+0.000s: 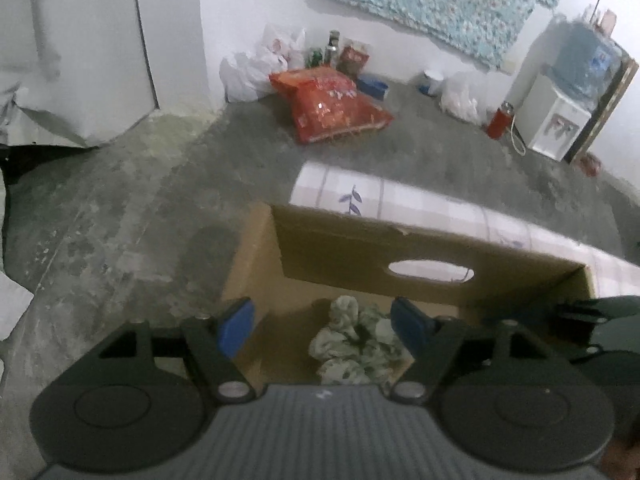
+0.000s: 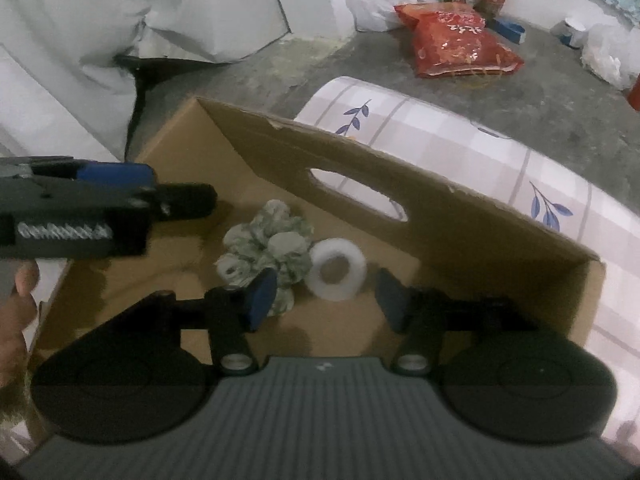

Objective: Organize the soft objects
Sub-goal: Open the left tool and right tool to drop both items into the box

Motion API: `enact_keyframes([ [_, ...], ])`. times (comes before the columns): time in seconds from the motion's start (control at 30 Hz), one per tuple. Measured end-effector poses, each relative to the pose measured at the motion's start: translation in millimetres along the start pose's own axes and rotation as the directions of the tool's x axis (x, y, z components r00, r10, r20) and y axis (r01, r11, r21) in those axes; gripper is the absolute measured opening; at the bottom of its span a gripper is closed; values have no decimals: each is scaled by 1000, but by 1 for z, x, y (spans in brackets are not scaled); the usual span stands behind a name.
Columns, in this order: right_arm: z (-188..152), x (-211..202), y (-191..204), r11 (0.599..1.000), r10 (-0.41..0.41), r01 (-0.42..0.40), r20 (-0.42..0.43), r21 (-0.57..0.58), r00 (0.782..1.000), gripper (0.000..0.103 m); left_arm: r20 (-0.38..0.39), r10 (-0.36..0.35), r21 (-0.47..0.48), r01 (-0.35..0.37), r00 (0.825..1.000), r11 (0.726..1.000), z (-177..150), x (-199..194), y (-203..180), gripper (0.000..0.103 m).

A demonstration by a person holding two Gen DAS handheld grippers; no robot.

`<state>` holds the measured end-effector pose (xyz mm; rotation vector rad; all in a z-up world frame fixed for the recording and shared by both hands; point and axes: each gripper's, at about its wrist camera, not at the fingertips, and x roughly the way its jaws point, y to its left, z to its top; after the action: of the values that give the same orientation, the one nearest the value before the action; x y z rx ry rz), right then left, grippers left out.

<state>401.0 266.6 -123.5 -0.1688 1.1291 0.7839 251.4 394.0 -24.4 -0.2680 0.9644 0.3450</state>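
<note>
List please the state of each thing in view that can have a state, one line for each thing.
Cardboard box: open on top, standing on the floor.
Green scrunchie: lying loose inside the box, not gripped.
White ring: lying flat in the box beside the scrunchie.
Left gripper: jaws open, nothing between them.
Right gripper: jaws open, empty, above the box.
Red bag: lying on the floor.

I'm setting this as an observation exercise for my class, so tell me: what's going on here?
A person is sorting soft items into a cardboard box that sits on a checked cloth. Each hand carries a hand-held gripper. A green patterned scrunchie and a white ring-shaped one lie on the box floor, touching each other. The left hand-held gripper is above the green scrunchie with jaws apart, gripping nothing. The right hand-held gripper hovers over the box, also empty.
</note>
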Motion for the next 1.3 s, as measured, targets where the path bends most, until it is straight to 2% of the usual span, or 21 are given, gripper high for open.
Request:
enact_keyframes([
  [0.17,0,13,1,998,-8,13,-97,55,995,50,52,-4,-13,5,999,1000,1,-25,7,77],
  [0.33,-5,30,15,990,91,-68,-191,122,977,49,60,5,-24,-4,998,1000,-3,-32,19,78],
  [0.4,-5,41,24,992,83,-59,-214,114,973,39,54,11,-34,-9,998,999,-4,-30,24,78],
  [0.43,-5,48,28,992,79,-55,-219,111,973,26,50,8,-41,-6,999,999,-5,-29,27,78],
  [0.47,-4,55,31,992,81,-56,-223,115,971,19,47,4,-48,-2,999,999,-6,-29,30,78],
  [0.57,-1,70,40,989,94,-68,-208,130,974,17,46,7,-58,-5,999,998,-9,-28,37,78],
  [0.7,2,71,60,992,116,-109,-98,70,988,17,42,2,-77,1,999,997,-12,-26,44,78],
  [0.8,0,61,68,994,103,-102,-69,26,992,20,45,-10,-81,14,999,997,-14,-26,46,79],
  [0.9,-4,35,62,991,128,-125,-53,55,990,31,59,-18,-74,23,998,997,-16,-27,46,83],
  [0.93,-6,20,56,993,105,-104,-22,53,994,35,62,-18,-73,22,998,997,-17,-28,46,83],
  [1.0,-7,1,49,1000,0,-1,19,31,1000,43,64,-19,-72,24,998,997,-19,-28,46,84],
  [1.1,-7,0,37,988,-152,152,-14,33,988,43,61,-27,-81,32,998,996,-21,-27,45,86],
  [1.17,-6,11,27,977,-191,197,-70,83,979,43,62,-36,-89,42,997,995,-23,-27,45,88],
  [1.23,-5,23,23,977,-159,171,-101,123,982,43,64,-35,-95,41,997,995,-25,-29,45,89],
  [1.3,-5,31,25,980,-103,118,-96,160,990,45,67,-29,-99,35,997,994,-26,-29,47,89],
])
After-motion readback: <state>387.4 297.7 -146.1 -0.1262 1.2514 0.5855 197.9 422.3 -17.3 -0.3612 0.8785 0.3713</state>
